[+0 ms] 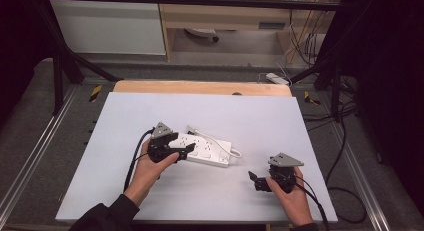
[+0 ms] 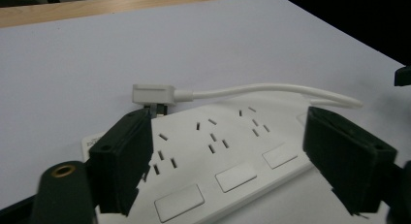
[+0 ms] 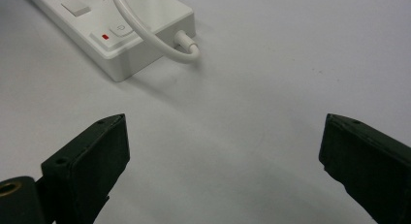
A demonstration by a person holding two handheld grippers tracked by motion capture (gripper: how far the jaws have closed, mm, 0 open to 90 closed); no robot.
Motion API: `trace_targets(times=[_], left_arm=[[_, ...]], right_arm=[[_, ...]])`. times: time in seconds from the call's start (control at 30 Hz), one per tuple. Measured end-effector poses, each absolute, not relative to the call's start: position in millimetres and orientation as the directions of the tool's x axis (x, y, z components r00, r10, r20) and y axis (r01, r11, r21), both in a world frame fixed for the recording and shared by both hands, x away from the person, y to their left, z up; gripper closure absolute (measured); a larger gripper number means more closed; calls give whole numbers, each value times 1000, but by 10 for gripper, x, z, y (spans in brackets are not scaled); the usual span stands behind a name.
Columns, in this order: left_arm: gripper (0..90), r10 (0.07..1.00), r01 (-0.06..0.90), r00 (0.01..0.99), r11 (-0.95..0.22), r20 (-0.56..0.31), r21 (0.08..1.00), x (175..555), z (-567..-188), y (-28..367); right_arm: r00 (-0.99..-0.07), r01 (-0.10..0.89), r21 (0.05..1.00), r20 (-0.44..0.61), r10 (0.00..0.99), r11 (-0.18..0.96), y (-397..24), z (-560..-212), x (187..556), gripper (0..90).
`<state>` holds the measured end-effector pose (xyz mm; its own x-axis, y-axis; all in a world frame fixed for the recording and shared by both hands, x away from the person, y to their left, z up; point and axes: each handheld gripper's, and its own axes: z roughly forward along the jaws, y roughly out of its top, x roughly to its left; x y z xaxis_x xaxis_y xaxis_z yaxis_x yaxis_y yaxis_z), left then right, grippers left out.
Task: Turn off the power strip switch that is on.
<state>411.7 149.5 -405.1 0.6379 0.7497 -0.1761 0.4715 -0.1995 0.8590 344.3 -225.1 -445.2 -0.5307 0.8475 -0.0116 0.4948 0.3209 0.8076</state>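
A white power strip (image 1: 207,150) lies flat at the middle of the white table top (image 1: 140,111), its white cable (image 1: 220,141) looping back over it. In the left gripper view the flat white plug (image 2: 154,94) sits at the strip's (image 2: 232,151) far edge, its prongs against an outlet. My left gripper (image 1: 189,149) hangs over the strip's left end, open (image 2: 228,124), its jaws wide apart and touching nothing. My right gripper (image 1: 253,179) rests to the right of the strip, open (image 3: 223,132) above bare table, facing the strip's switch end (image 3: 121,35).
A strip of bare wood (image 1: 200,87) runs along the table's far edge. Metal frame rails (image 1: 30,156) flank the table on both sides, and loose black cables (image 1: 345,191) lie on the floor at the right.
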Motion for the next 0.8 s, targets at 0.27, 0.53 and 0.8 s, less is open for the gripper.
trace_targets(times=[0.27,0.53,0.8], left_arm=[[75,759,471,624,-175,-185,865,4116,-3957,1616],[90,768,464,612,-157,-187,872,4046,-3845,1836],[97,782,463,593,-136,-192,876,3928,-3753,2075]], right_arm=[[-530,495,808,-11,848,320,-2250,-4453,3443,45],[-530,495,808,-11,848,320,-2250,-4452,3442,45],[-530,496,807,-13,848,322,-2250,-4452,3444,45]])
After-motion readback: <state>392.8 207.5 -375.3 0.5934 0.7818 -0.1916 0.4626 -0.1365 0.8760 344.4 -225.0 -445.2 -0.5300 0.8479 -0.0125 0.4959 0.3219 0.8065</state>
